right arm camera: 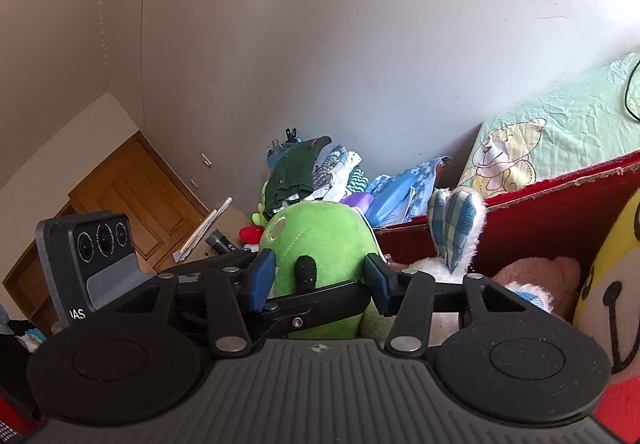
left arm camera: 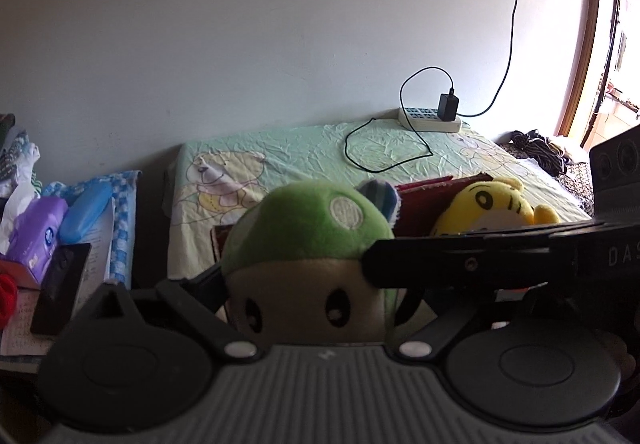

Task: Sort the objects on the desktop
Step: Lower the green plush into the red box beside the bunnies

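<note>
Plush is the thing to watch: the green plush toy [left arm camera: 308, 228] stands upright just in front of the red box [right arm camera: 540, 212], at its near left corner as my right camera sees it, with its face turned toward my left camera. Its long axis runs bottom to top, and both tools meet it around the middle.

My right hand-held gripper [right arm camera: 320, 278] has it dead ahead. The blue pads [right arm camera: 262, 278] sit against the toy's two sides, and I judge they are pinching the soft body. My left hand-held gripper [left arm camera: 308, 296] comes at the toy from the face side, crosswise to the right one. Its fingers stand wide on either side and do not seem to press, so I read it as open; its far finger is hidden behind the right tool.

Neither hand is nearer, so the right one, which has the grip, should carry. Past the toy, inside the red box, lie a yellow toy [left arm camera: 492, 204] and a rabbit with checked blue ears [right arm camera: 456, 228]. The move I expect is short: over the box's rim.
</note>
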`<control>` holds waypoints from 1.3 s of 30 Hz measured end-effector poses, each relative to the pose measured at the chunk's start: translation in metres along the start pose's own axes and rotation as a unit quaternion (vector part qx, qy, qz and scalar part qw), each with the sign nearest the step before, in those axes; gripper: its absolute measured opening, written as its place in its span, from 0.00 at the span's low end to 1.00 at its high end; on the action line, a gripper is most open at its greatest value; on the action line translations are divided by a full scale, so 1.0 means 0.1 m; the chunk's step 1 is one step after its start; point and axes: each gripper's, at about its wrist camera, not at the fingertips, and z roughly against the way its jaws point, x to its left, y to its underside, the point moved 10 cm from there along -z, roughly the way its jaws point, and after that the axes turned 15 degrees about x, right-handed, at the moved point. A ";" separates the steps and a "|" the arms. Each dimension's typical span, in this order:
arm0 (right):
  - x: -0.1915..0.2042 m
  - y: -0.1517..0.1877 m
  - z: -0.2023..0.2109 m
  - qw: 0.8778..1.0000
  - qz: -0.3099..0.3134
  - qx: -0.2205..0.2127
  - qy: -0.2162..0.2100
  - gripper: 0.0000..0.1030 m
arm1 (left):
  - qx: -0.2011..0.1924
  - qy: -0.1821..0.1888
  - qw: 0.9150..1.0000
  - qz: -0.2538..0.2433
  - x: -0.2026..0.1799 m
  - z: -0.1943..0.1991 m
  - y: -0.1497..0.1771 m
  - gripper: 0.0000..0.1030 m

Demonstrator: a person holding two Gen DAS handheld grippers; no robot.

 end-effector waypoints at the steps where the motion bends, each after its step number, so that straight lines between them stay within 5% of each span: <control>1: 0.00 0.01 0.00 1.000 0.003 0.005 0.002 0.51 | 0.001 -0.005 1.000 -0.006 -0.03 0.01 0.03 0.93; 12: 0.07 0.25 0.06 0.999 0.029 0.030 0.007 0.40 | 0.016 -0.009 1.000 -0.021 -0.08 0.21 0.15 0.92; 21: 0.06 0.18 0.06 0.998 0.035 0.006 0.048 0.40 | 0.021 0.037 0.999 -0.025 -0.21 0.47 0.26 0.92; 29: 0.05 0.03 0.17 1.000 -0.001 -0.012 0.021 0.38 | 0.043 0.085 0.995 0.008 -0.26 0.39 0.39 0.98; 39: 0.13 -0.18 -0.07 1.000 0.019 -0.004 0.023 0.30 | 0.072 0.084 0.994 0.014 -0.26 0.22 0.50 0.98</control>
